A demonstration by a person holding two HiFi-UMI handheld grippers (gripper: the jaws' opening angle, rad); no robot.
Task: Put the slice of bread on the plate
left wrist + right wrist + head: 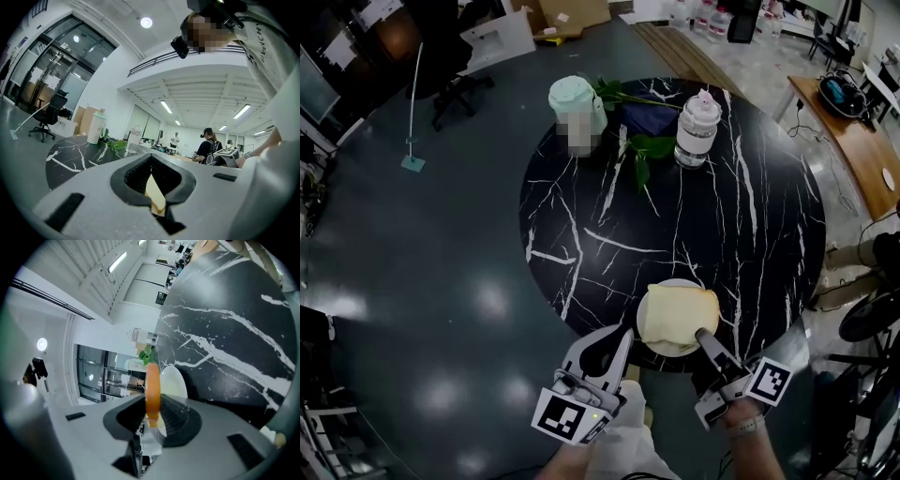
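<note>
bread: the slice of bread is over the white plate and covers most of it. From the right gripper view the slice is edge-on with the plate right beside its flat side. Can't honestly tell if it's resting on the plate or a hair off it.
right claw: the right claw is pinching the slice at the corner closest to the person. The jaws are closed down on the crust edge, so they're only as far apart as the bread is thick.
left claw: the left claw hangs just off the near edge of the table, beside the plate, and isn't touching plate or bread. In its own view the jaw tips meet. There's a pale sliver in the gap behind them, no idea what it is.
plate spot: near edge of the round black marble table, right in front of the person.
far edge stuff: a pale green tumbler, some leafy greens and a clear plastic bottle, all well apart from the plate.
</note>
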